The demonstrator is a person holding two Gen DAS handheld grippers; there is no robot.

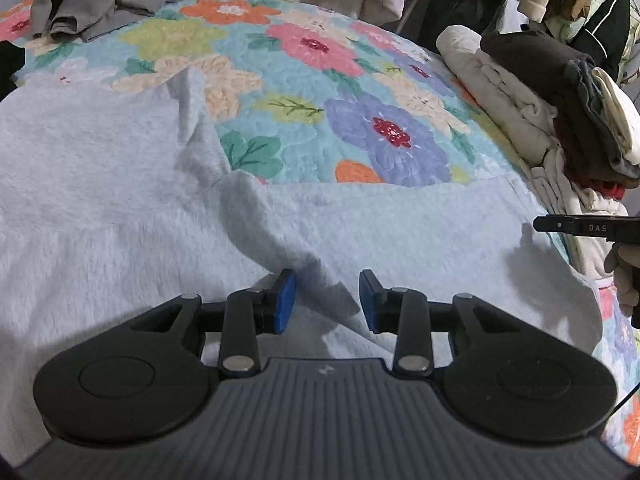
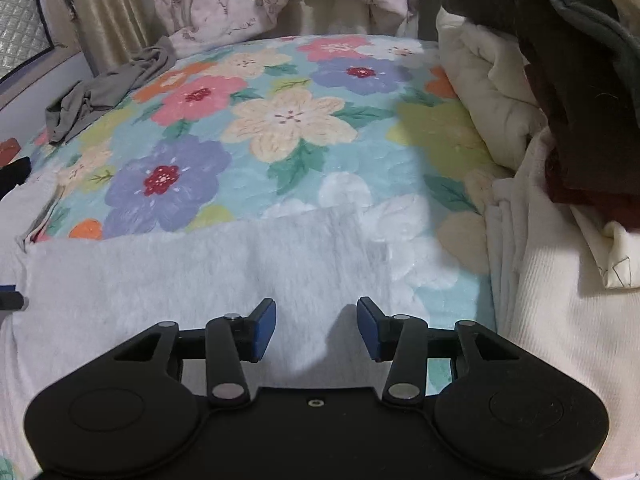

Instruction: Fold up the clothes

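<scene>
a pale grey garment [image 1: 120, 184] lies spread flat on a floral quilt [image 1: 304, 92], covering the near part of the bed. its long axis runs across the left wrist view, from the left edge to the right, where a straight hem or sleeve end [image 1: 516, 188] faces the pile at the bed's side. a flap of it reaches up toward the far side of the bed on the left, and a soft diagonal crease runs down toward the left gripper. from the right wrist view the same cloth [image 2: 208, 272] shows as a flat band with a straight far edge and a corner to the right.

the left gripper [image 1: 327, 300] hangs over the garment with its two blue pads [image 1: 286, 300] apart and nothing pinched between them; the fabric lies under the gap. the right gripper [image 2: 316, 328] is likewise parted over the cloth near its right corner, gripping nothing.

counted: one pale grey garment laid out, one crumpled darker grey garment [image 1: 108, 0] at the far left corner, and one pile of folded clothes [image 1: 560, 112] on the right, cream and dark brown pieces stacked. two grippers, four blue pads in all.
</scene>
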